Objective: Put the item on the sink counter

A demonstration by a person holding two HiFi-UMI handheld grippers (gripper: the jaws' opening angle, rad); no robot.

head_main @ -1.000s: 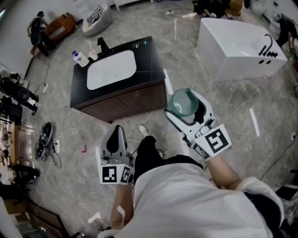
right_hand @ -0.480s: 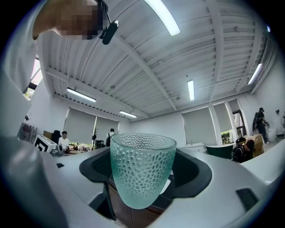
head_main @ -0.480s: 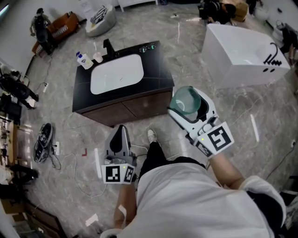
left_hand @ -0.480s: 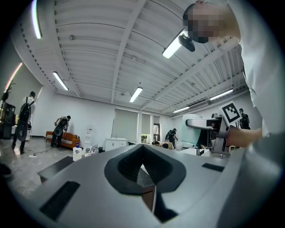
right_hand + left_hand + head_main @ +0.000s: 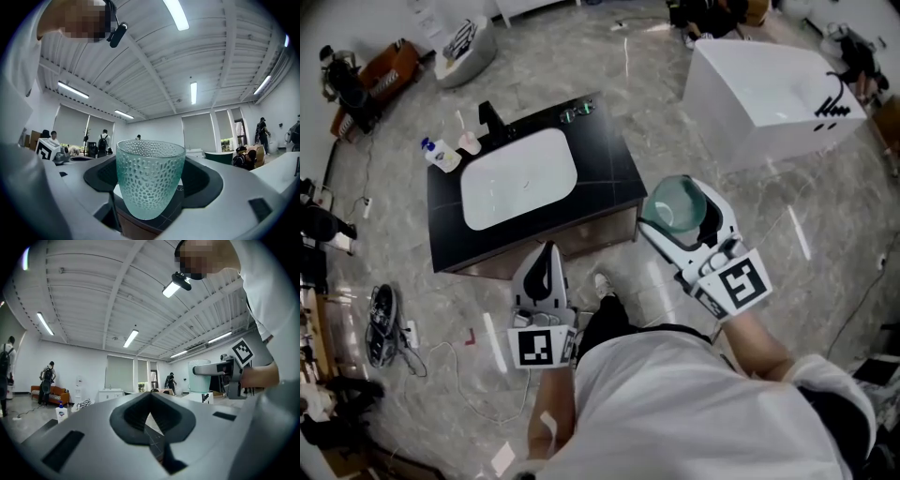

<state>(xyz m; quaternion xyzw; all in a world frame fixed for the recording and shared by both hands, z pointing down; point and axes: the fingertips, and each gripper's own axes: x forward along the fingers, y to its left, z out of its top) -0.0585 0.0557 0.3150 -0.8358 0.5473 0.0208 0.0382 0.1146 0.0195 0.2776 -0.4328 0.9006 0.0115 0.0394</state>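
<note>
Left tongs: the grey left gripper (image 5: 542, 264) is hanging nearest the person's body, jaws pressed together on nothing
Right tongs: the white right gripper (image 5: 680, 219) is clamping the pale green dimpled glass tumbler (image 5: 150, 180) by its lower sides
Item's place: the tumbler is hovering over the marble floor, just beside the front right corner of the black-topped wooden sink counter (image 5: 602, 171); not touching it
Item's axis: long axis is running vertically; mouth is pointing up, base down between the jaws
Done: the tumbler is being carried in a firm-looking grip, near the counter
Left: by my reading, moving it over bare black top beside the white oval basin (image 5: 517, 190), lowering, releasing
Beyond: a white soap bottle (image 5: 441, 155) and black faucet (image 5: 490, 117) are standing at the counter's back edge
</note>
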